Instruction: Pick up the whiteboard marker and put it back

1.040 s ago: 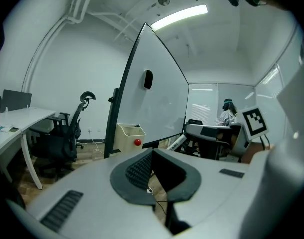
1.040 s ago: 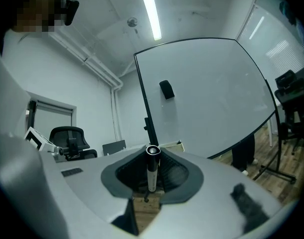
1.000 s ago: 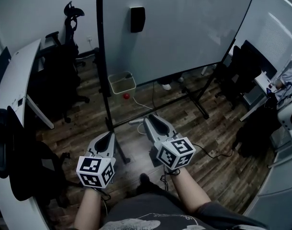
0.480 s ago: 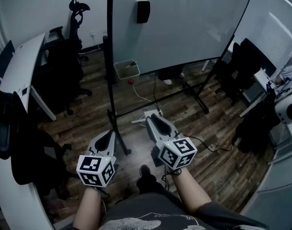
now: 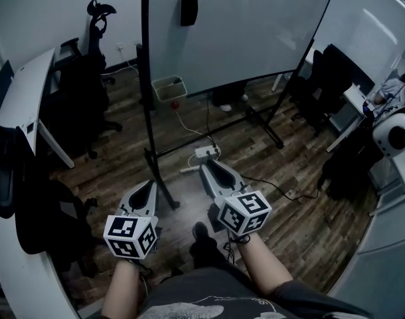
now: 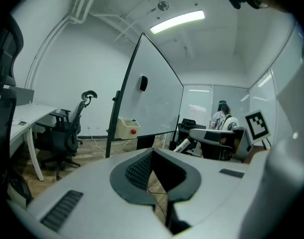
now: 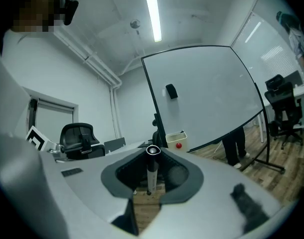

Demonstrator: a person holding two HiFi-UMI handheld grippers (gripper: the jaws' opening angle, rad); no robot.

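marker: we've got the whiteboard marker pinched upright in the right hand-held gripper, centre frame
left hand-held gripper: jaws together, empty
risk: our grip's only at the tips, so the marker could tilt or slip before the whiteboard, upper middle

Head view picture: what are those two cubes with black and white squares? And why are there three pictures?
Those cubes are part of two grabbing tools called grippers. A person holds one in each hand: the left gripper and the right gripper.

The head view comes from a camera on the person's head. It looks down at the wooden floor and a big whiteboard on a stand.

The other two pictures come from small cameras riding on the grippers. Each one looks along its own gripper's two jaws.

In the right gripper view you can see a whiteboard marker pinched between the jaws. The left gripper's jaws are together with nothing in them.

A small tray hangs at the whiteboard's bottom edge, with a small red thing by it.
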